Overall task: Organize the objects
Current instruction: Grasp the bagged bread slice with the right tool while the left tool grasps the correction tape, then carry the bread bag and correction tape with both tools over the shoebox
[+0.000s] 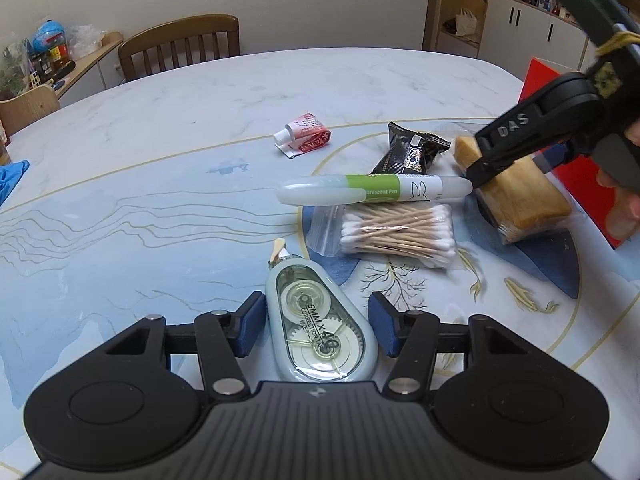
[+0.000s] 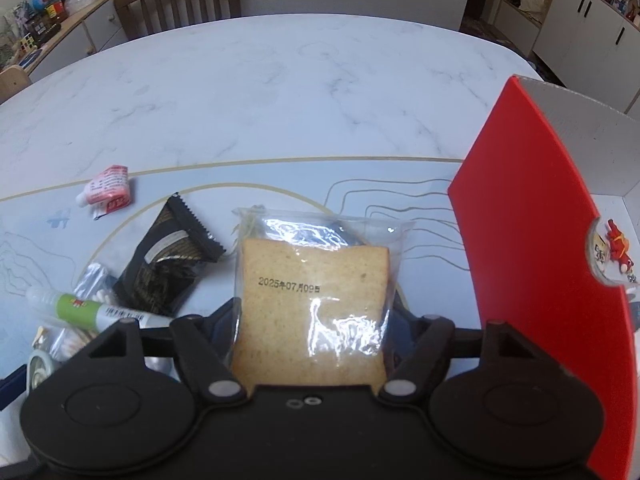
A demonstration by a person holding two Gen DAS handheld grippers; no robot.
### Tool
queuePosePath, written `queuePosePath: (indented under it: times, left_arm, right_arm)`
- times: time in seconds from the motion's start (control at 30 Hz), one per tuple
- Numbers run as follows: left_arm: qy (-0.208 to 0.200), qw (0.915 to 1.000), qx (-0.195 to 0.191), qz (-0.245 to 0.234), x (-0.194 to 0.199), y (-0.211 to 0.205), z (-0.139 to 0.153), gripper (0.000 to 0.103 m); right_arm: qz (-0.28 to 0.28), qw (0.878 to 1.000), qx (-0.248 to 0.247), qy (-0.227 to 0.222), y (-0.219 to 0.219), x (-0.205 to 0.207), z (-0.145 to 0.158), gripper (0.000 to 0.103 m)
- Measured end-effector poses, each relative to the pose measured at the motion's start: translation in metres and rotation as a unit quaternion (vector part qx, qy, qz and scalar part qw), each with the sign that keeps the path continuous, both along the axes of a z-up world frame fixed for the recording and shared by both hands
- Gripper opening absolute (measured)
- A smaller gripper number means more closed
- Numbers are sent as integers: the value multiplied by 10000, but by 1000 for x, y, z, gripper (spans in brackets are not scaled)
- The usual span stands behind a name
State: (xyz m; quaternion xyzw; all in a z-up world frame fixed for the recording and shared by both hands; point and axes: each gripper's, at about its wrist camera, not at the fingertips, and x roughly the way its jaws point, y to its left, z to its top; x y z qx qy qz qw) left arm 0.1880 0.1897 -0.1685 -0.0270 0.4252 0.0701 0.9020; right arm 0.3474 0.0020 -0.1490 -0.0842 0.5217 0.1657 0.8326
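Observation:
A clear correction tape dispenser (image 1: 320, 332) lies flat on the patterned table mat, between the blue pads of my left gripper (image 1: 318, 320). The left pad touches its side and a thin gap shows at the right pad. My right gripper (image 2: 316, 316) is closed on a bagged bread pack (image 2: 316, 300) with a printed date, its pads pressing on both sides. In the left wrist view one of its fingers (image 1: 486, 164) clamps the bread pack (image 1: 524, 196) at the right. A red box (image 2: 520, 220) with a white inside stands open just right of the bread.
A green-and-white fluorescent pen (image 1: 376, 190) lies across a bag of cotton swabs (image 1: 400, 232). Behind them are a black snack packet (image 1: 408, 152) and a small red tube (image 1: 304, 140). A wooden chair (image 1: 180, 44) stands at the far edge. A blue cloth (image 1: 10, 180) lies far left.

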Motion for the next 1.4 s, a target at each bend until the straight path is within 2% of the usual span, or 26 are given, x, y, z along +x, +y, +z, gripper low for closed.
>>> queuePosePath:
  times: [0.13, 0.43, 0.77, 1.07, 1.4]
  left_arm:
    - [0, 10000, -46, 3, 0, 2, 2, 47]
    - [-39, 10000, -33, 42, -9, 4, 6, 45]
    - [-103, 9997, -200, 124, -24, 4, 19, 44]
    - [10, 9990, -414, 145, -26, -10, 31, 44]
    - [-398, 9987, -292, -120, -16, -54, 72, 44]
  right_arm:
    - [135, 9999, 65, -27, -6, -11, 10, 72]
    - [456, 9983, 270, -234, -28, -38, 53, 72]
    - [674, 9953, 565, -400, -74, -64, 103, 72]
    - [613, 9948, 578, -574, -122, -56, 123, 72]
    - [257, 9942, 716, -762, -187, -28, 132, 72]
